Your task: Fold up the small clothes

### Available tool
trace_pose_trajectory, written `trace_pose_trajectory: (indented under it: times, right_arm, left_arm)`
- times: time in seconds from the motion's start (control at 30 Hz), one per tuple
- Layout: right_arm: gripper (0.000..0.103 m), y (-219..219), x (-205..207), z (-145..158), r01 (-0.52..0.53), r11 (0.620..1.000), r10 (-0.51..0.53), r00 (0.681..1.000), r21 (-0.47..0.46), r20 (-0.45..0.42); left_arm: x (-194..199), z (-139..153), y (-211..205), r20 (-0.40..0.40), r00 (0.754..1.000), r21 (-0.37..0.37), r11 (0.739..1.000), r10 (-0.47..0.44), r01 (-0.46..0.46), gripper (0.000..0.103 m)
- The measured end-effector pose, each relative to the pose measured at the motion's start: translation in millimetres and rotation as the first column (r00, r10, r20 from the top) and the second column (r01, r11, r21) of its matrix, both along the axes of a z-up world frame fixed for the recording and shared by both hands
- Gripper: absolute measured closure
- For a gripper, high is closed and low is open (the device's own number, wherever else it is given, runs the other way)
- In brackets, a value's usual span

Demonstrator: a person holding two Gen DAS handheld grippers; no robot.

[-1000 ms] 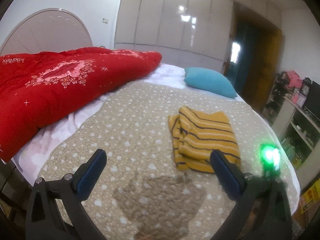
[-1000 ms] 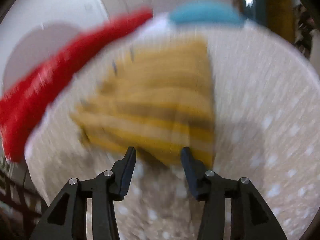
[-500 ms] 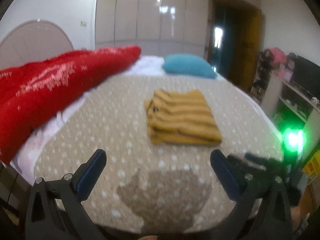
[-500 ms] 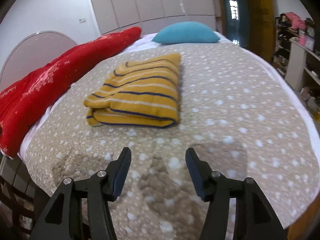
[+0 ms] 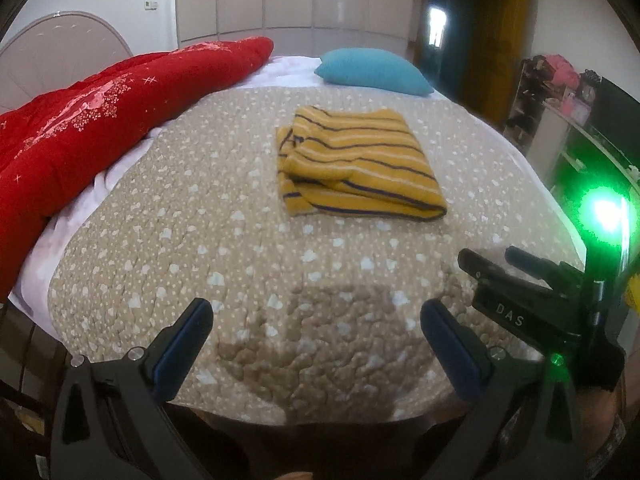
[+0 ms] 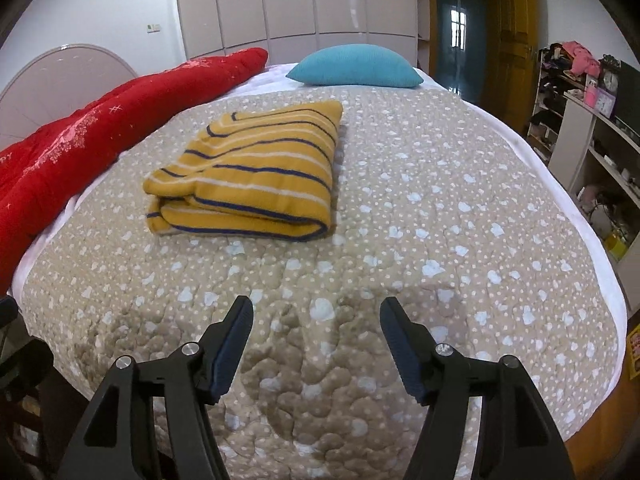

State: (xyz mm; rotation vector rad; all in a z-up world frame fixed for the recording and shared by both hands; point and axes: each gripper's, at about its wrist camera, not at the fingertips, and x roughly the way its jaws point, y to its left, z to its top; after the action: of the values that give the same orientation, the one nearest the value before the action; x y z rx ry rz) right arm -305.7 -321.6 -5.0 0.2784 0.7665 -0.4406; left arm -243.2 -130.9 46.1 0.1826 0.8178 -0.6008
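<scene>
Nearest to the cameras, the left gripper has its fingers spread wide with nothing between them, only the beige dotted quilt of the bed below. The right gripper is also apart and holds nothing; its fingers have just been opening, and no cloth is between them. In the left view the right gripper appears at the right edge, beside a green light.

What could go wrong from here, in my judgement: the folded bundle is soft and its layers lie loose at the left end, so if a finger comes back and catches that open edge, or drags over the top, the layers may slide and the fold may open again. The quilt itself is wrinkled near the fingers, and a pull on it could also shift the bundle.

Further away, the yellow striped garment lies folded on the quilt, about the middle of the bed. It is well apart from both pairs of fingers, ahead of them, and to the left in the right view.

Behind it are a teal pillow and a red duvet.
</scene>
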Motion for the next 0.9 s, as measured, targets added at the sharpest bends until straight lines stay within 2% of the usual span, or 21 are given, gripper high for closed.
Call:
trace_pose_trajectory:
  times: [0.33,0.9]
  right_arm:
    - [0.029,2,1,-5,0.0,1.0,0.0,1.0,-0.003,-0.021]
    - [0.026,3,5,-9,-0.004,1.0,0.004,0.999,-0.002,-0.049]
  left_arm:
    - [5,-9,0,-0.053,0.998,0.017,1.0,0.014,-0.013,0.0]
    - [5,-16,-4,-0.069,0.998,0.054,0.998,0.012,-0.008,0.0]
